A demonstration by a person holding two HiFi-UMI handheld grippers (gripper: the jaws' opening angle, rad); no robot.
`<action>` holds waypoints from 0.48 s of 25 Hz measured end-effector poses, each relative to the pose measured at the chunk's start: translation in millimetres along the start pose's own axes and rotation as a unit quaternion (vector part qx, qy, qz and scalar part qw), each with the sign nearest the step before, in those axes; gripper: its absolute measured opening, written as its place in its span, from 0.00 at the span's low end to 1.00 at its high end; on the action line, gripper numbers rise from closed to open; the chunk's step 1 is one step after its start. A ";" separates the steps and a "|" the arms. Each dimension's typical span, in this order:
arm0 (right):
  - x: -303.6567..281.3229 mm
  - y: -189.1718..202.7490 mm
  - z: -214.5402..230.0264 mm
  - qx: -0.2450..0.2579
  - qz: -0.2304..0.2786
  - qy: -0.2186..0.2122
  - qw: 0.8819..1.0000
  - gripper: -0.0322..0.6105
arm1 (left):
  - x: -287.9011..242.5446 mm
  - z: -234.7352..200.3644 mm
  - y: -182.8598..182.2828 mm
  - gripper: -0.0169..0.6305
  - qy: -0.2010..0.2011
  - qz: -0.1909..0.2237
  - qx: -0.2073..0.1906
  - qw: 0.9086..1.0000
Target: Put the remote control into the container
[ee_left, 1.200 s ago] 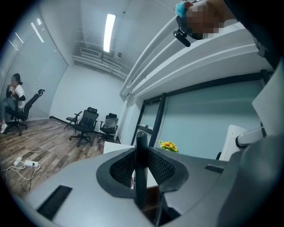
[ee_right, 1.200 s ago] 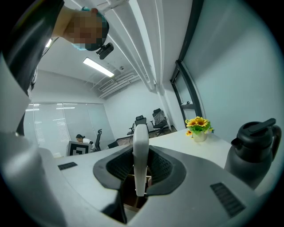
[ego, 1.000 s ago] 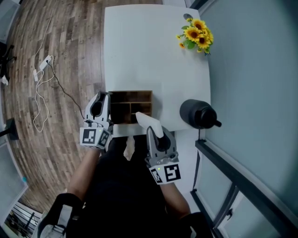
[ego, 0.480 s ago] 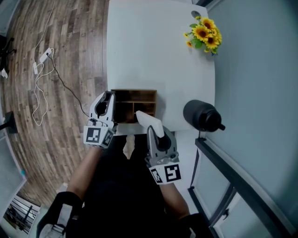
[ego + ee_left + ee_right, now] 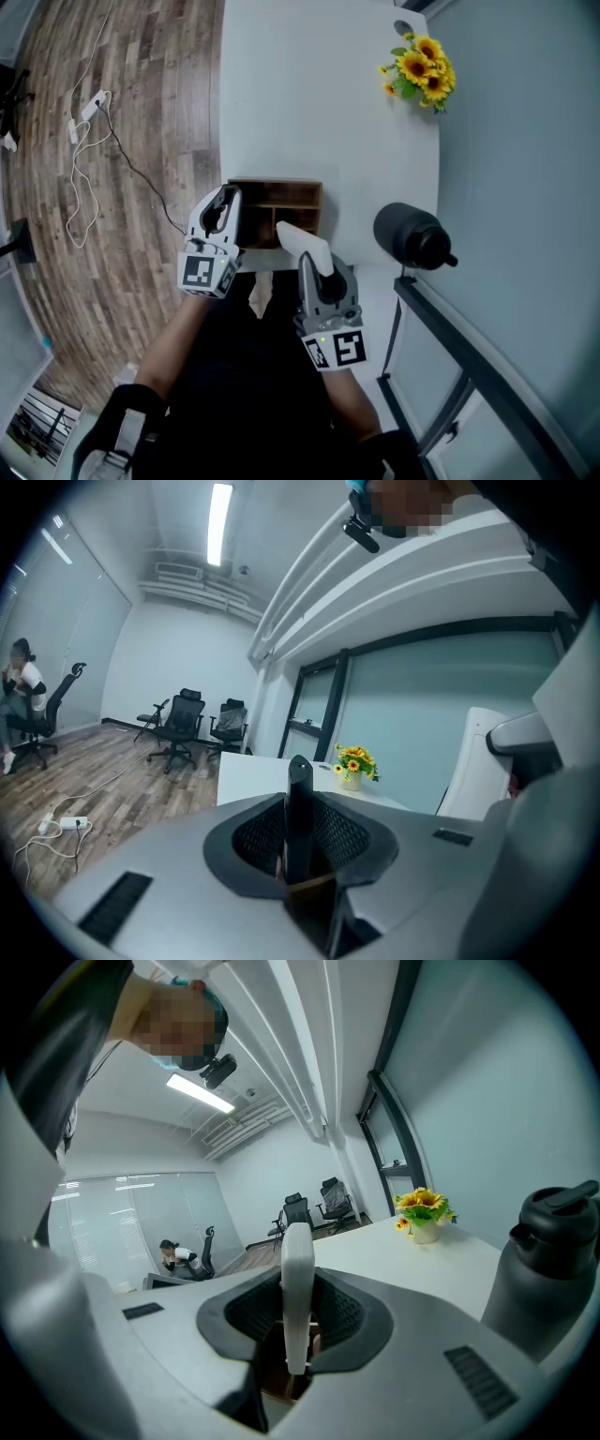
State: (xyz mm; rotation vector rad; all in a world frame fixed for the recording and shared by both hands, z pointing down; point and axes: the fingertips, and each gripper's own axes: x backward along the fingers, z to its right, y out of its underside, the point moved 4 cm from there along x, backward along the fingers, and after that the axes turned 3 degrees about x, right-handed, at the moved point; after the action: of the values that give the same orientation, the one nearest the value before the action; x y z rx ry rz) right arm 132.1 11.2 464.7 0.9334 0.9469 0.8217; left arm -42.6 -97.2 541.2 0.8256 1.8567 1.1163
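The left gripper, clenched on a black remote control, has dropped over the left end of the wooden container. The right gripper grasps a white remote control at the container's near edge. Insertion appears imminent.

Holds 2 grippers out ahead, side by side, both tipped slightly downward. Clamps the left gripper on a slim black bar and the right gripper on a white remote. Draws both forearms in toward the torso.
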 end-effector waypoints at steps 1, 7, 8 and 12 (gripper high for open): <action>-0.5 -0.2 0.3 0.000 0.000 0.000 1.000 0.19 | -1.0 0.2 0.3 0.15 0.000 -0.002 -0.002 1.000; -2.8 0.9 0.4 -0.003 -0.003 0.000 1.000 0.19 | -5.7 -1.3 5.2 0.15 0.006 -0.001 0.001 1.000; -3.3 1.0 0.8 -0.003 -0.003 0.000 1.000 0.19 | -6.4 -1.7 6.4 0.15 0.006 -0.004 -0.002 1.000; -4.3 2.0 3.7 -0.004 -0.004 -0.001 1.000 0.19 | -8.1 -0.1 13.7 0.15 0.002 -0.018 -0.010 1.000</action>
State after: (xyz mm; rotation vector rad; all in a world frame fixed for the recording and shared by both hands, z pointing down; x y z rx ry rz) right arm 133.6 7.1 468.8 0.9231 0.9453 0.8166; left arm -37.2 -98.5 556.1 0.7762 1.8543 1.1135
